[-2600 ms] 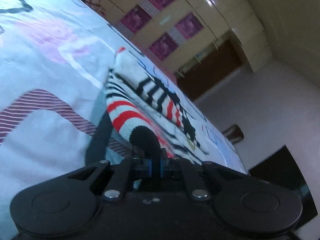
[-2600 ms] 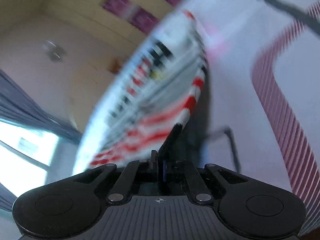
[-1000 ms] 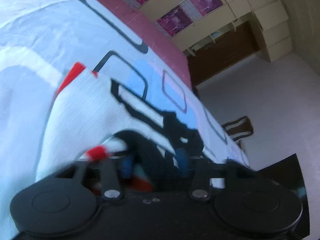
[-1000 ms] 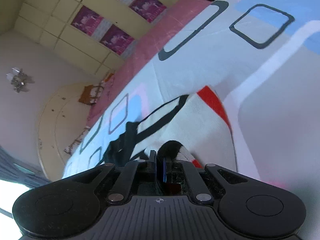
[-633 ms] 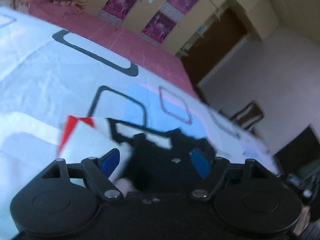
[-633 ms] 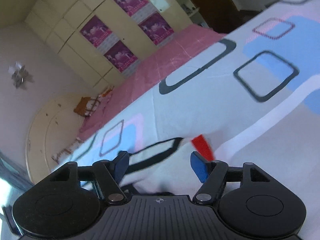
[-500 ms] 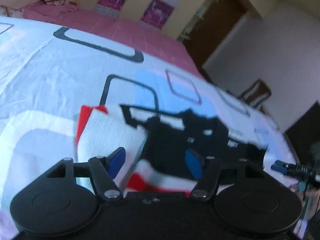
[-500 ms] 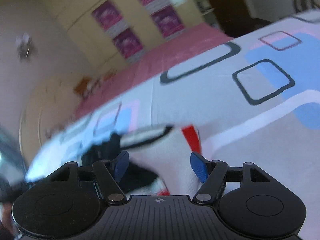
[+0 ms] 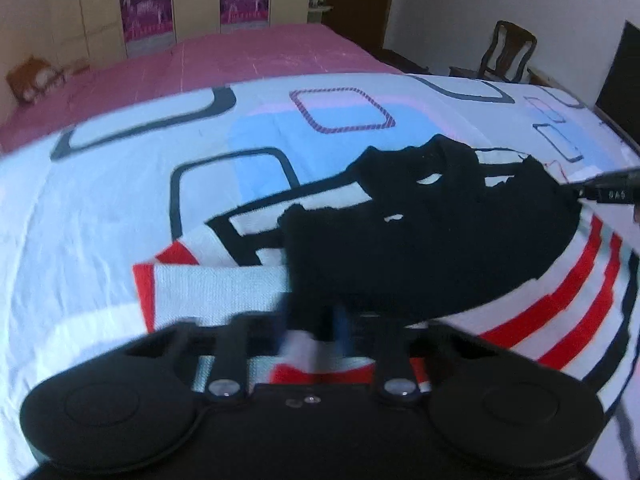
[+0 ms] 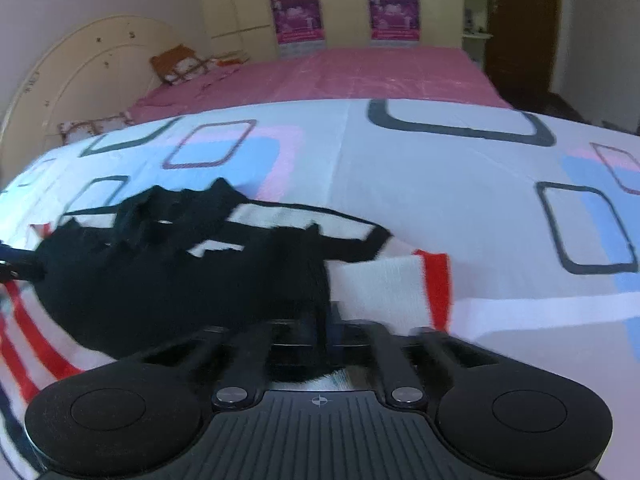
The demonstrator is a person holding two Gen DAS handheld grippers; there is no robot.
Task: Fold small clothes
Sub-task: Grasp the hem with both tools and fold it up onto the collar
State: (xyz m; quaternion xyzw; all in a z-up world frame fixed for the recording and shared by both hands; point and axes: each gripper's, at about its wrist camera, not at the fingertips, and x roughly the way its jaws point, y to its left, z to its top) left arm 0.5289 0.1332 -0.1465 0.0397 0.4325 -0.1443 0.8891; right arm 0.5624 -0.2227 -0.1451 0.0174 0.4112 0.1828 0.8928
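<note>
A small knit garment (image 9: 420, 248), white with red and black stripes and a large black panel, lies flat on the patterned bed sheet (image 9: 100, 208). My left gripper (image 9: 312, 330) sits at its near left edge; its blue-padded fingers are close together and blurred, with striped cloth between them. My right gripper (image 10: 324, 330) sits at the near right edge of the garment (image 10: 168, 276), fingers almost touching over the black cloth. The right gripper's tip (image 9: 608, 190) shows at the far right of the left wrist view.
The pink bedspread (image 10: 360, 76) covers the bed's far half. A cushion (image 10: 176, 64) lies by the curved headboard (image 10: 76, 76). Cupboards with purple posters (image 10: 296, 12) stand behind. A wooden chair (image 9: 506, 54) stands by the wall.
Both grippers let go of the garment about a second ago, opened wide, pulled back and levelled out. Now both have closed in again on the garment's near edge.
</note>
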